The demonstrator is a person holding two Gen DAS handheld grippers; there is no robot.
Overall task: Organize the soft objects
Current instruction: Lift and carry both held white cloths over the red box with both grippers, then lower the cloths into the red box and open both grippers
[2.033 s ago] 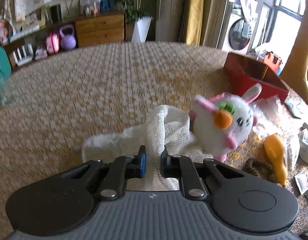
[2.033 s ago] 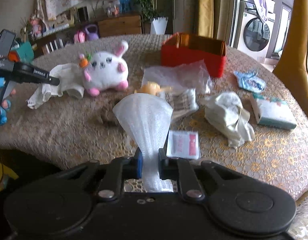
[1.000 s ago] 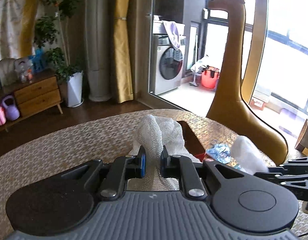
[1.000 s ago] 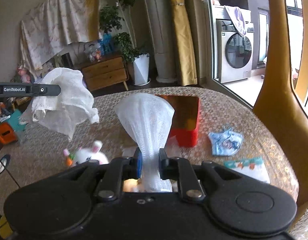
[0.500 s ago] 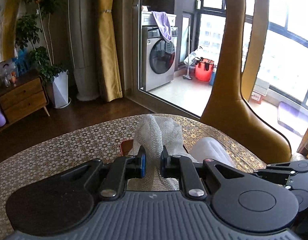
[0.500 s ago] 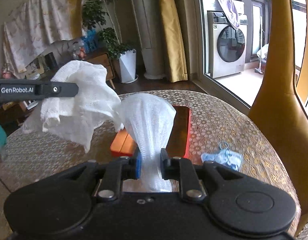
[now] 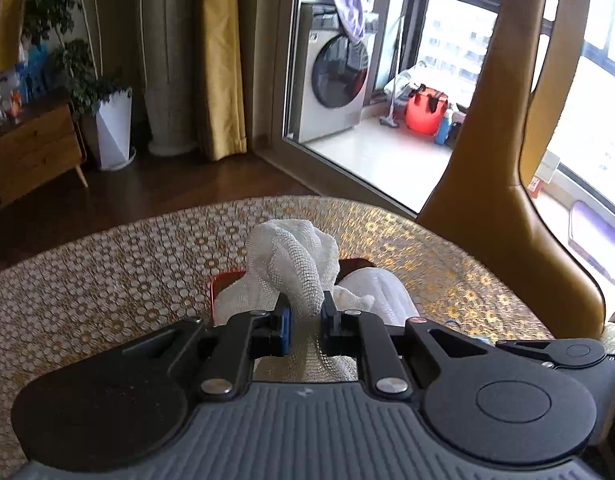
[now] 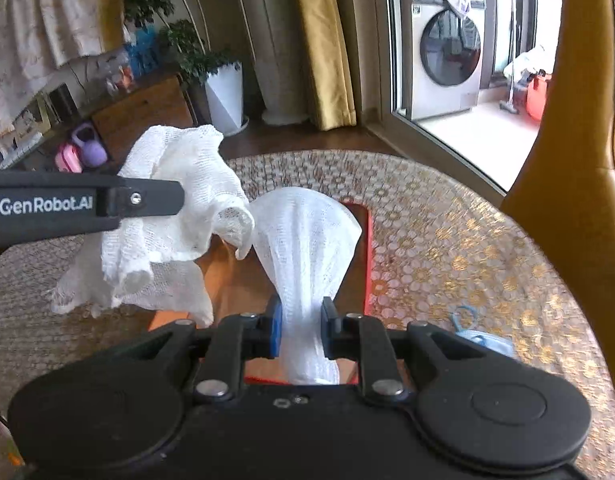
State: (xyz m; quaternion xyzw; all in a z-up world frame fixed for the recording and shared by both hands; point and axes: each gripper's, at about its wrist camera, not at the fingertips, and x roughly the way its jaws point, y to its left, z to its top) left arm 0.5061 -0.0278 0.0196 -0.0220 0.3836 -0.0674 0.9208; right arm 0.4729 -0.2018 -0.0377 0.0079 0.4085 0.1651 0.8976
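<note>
My left gripper (image 7: 304, 322) is shut on a white gauze cloth (image 7: 293, 258) and holds it above the red box (image 7: 217, 282). In the right wrist view the left gripper's finger (image 8: 83, 204) comes in from the left with that gauze cloth (image 8: 175, 208) hanging over the box. My right gripper (image 8: 300, 330) is shut on a white mesh cloth (image 8: 305, 236) and holds it above the open red box (image 8: 367, 256). The mesh cloth (image 7: 381, 286) also shows in the left wrist view, just right of the gauze.
The round table (image 8: 447, 240) has a gold patterned cover. A blue face mask (image 8: 483, 338) lies on it right of the box. A tan giraffe-shaped chair back (image 7: 491, 184) stands at the table's right edge. A washing machine (image 7: 335, 72) is behind the glass door.
Both grippers have moved closer over the red box and lower, carrying their cloths. The two cloths now hang side by side above the box opening.
</note>
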